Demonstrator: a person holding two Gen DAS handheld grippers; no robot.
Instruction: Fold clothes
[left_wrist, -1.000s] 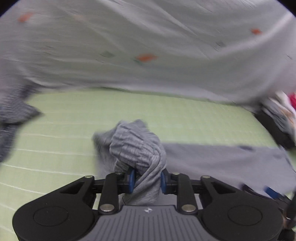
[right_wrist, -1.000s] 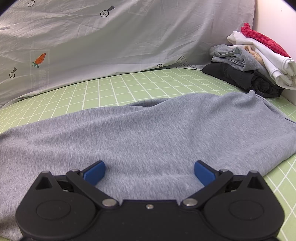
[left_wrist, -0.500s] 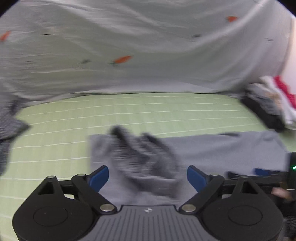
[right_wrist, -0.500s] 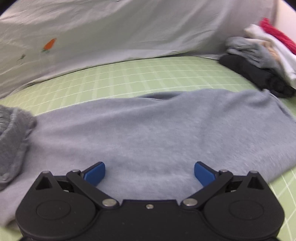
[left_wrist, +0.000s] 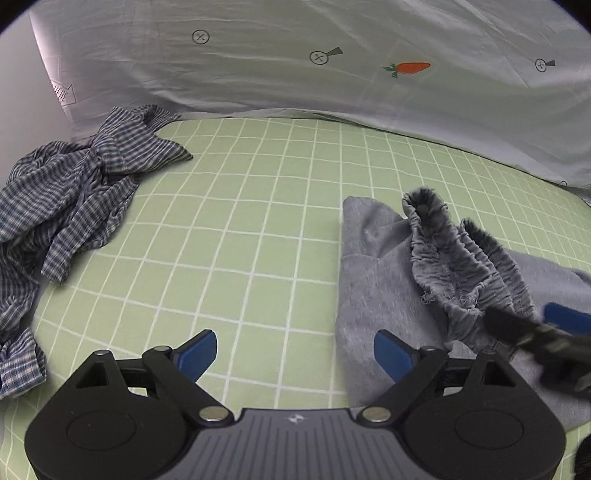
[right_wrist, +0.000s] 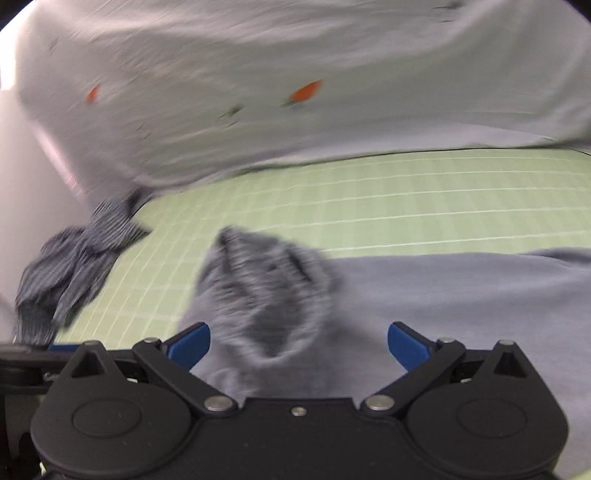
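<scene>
Now your left gripper (left_wrist: 294, 354) has just opened wide, nothing between its jaws; right gripper (right_wrist: 298, 343) also wide, empty. Grey pants (left_wrist: 376, 280) lie right on green mat (left_wrist: 236, 229), waistband (left_wrist: 454, 266) bunched.

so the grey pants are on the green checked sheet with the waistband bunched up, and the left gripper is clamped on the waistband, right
Not quite. The left gripper is open and holds nothing, as the left wrist view shows. The rest stands: the grey pants lie on the green checked sheet, waistband bunched up.
</scene>
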